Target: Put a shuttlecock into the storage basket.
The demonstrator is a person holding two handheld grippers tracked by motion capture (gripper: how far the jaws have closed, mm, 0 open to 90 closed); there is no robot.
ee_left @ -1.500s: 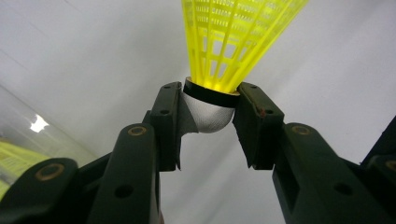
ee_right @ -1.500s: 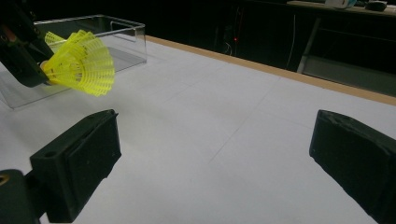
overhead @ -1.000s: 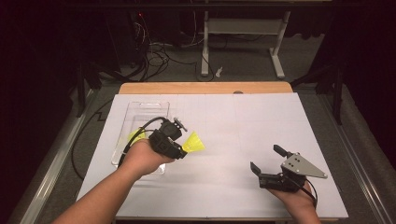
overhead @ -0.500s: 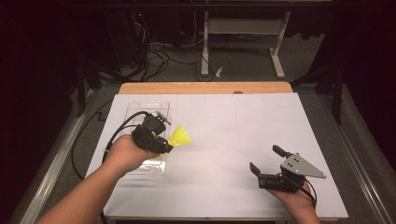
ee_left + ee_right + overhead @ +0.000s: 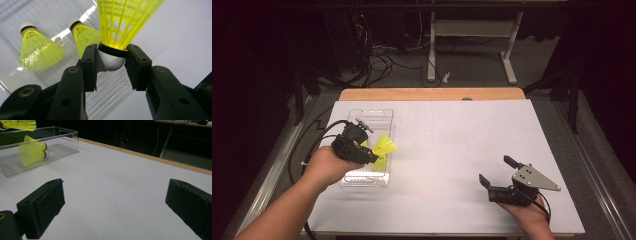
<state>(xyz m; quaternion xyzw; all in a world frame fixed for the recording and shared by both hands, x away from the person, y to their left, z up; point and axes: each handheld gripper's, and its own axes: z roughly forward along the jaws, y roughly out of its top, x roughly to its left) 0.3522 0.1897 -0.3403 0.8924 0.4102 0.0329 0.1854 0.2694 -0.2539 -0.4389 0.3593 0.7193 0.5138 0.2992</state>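
Observation:
My left gripper [image 5: 373,150] is shut on a yellow shuttlecock [image 5: 384,146], with the skirt pointing right and away from the hand. In the left gripper view both jaws pinch its white cork [image 5: 111,58], and the yellow skirt [image 5: 125,20] rises ahead of them. It hangs above a clear plastic tray [image 5: 377,115] at the table's left. Two more yellow shuttlecocks [image 5: 37,50] [image 5: 86,37] lie on their sides in the tray [image 5: 57,15]. My right gripper [image 5: 494,169] rests open near the front right, with bare table between its jaws [image 5: 115,197].
A white sheet [image 5: 452,150] covers the table, and a strip of wood [image 5: 432,94] shows along the far edge. Beyond it, cables [image 5: 382,55] and a desk frame [image 5: 472,45] stand on the dark floor. The right gripper view shows the tray [image 5: 62,147] far to its left.
My left hand has carried the shuttlecock leftwards, from over the white sheet to above the clear tray. The right gripper has stayed where it was.

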